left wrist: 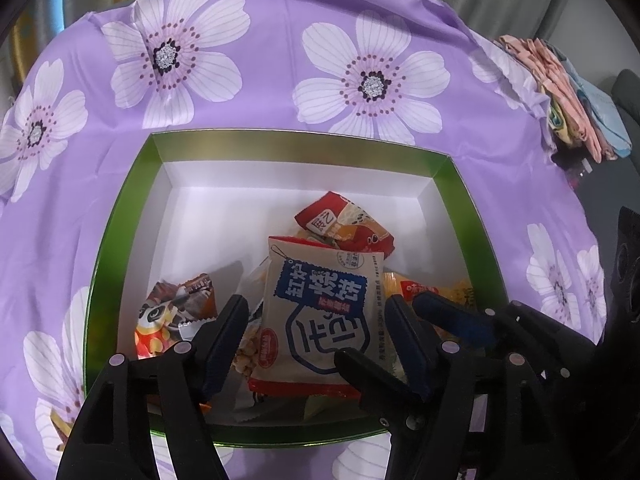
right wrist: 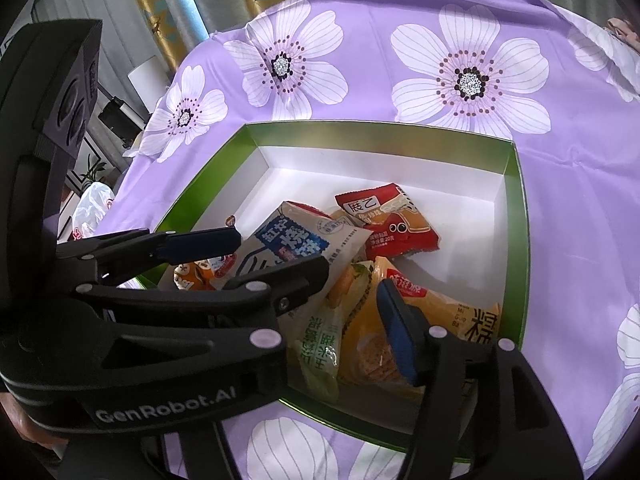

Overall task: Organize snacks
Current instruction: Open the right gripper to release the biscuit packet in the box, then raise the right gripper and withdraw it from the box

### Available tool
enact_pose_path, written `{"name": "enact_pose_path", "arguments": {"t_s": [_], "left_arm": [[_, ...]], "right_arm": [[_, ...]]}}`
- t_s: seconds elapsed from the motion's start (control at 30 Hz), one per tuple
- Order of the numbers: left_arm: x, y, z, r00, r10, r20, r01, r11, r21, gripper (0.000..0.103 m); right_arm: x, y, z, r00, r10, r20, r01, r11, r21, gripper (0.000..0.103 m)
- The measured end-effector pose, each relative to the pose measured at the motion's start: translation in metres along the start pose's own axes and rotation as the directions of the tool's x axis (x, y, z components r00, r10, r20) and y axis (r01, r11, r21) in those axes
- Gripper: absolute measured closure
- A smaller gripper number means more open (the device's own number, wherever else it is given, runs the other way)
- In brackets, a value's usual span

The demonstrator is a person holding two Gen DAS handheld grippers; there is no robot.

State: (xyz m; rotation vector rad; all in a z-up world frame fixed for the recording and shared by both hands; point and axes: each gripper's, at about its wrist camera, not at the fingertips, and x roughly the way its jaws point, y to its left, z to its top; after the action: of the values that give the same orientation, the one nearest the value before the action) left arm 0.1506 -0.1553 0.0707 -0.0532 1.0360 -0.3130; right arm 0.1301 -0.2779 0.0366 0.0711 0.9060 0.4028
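A green box (left wrist: 120, 216) with a white inside lies on a purple flowered cloth and holds several snack packets. My left gripper (left wrist: 316, 332) is open over the box, its fingers either side of a beige packet with blue print (left wrist: 324, 312), not touching it. A red packet (left wrist: 344, 224) lies behind it, a panda packet (left wrist: 176, 312) to the left. In the right wrist view my right gripper (right wrist: 352, 320) is open above an orange packet (right wrist: 372, 344) and a green-white packet (right wrist: 320, 352). The left gripper's fingers (right wrist: 200, 244) reach in from the left over the beige packet (right wrist: 292, 240). The box rim (right wrist: 516, 240) shows here too.
The purple cloth (left wrist: 272, 60) covers the table around the box. A stack of folded coloured cloths (left wrist: 576, 96) sits at the far right edge. In the right wrist view curtains (right wrist: 168, 12) and a white plastic bag (right wrist: 92, 208) lie beyond the table's left edge.
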Motion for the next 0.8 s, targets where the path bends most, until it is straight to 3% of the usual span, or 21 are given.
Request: {"name": "enact_pose_path", "arguments": {"t_s": [0.07,0.1,0.17,0.4,0.53,0.8], "left_arm": [[0.0003,0.0004,0.0,1.0,0.001,-0.002,-0.001,1.0,-0.002,0.031],[0.0006,0.0006,0.0002,1.0,0.007,-0.003,-0.007,1.0,-0.002,0.024],[0.0008,0.0011,-0.0002,1.0,0.014,-0.002,-0.014,1.0,-0.003,0.02],[0.0013,0.0024,0.0005,1.0,0.011,-0.005,-0.011,1.0,-0.003,0.02],[0.0014,0.0034,0.0003,1.0,0.009,-0.004,-0.01,1.0,-0.01,0.02],[0.0028,0.0052,0.0,1.0,0.023,-0.008,-0.023,1.0,-0.018,0.012]], "right_arm": [[0.0002,0.0,0.0002,1.0,0.0,-0.002,0.0,1.0,0.0,0.041],[0.0001,0.0,0.0002,1.0,0.0,-0.001,0.0,1.0,0.0,0.041],[0.0,0.0,0.0002,1.0,-0.002,-0.001,0.002,1.0,0.001,0.041],[0.0004,-0.0009,0.0005,1.0,-0.007,-0.002,0.007,1.0,0.006,0.039],[0.0004,-0.0018,0.0003,1.0,-0.02,-0.002,0.02,1.0,0.006,0.029],[0.0002,-0.0009,0.001,1.0,-0.027,-0.004,0.027,1.0,-0.004,0.029]]}}
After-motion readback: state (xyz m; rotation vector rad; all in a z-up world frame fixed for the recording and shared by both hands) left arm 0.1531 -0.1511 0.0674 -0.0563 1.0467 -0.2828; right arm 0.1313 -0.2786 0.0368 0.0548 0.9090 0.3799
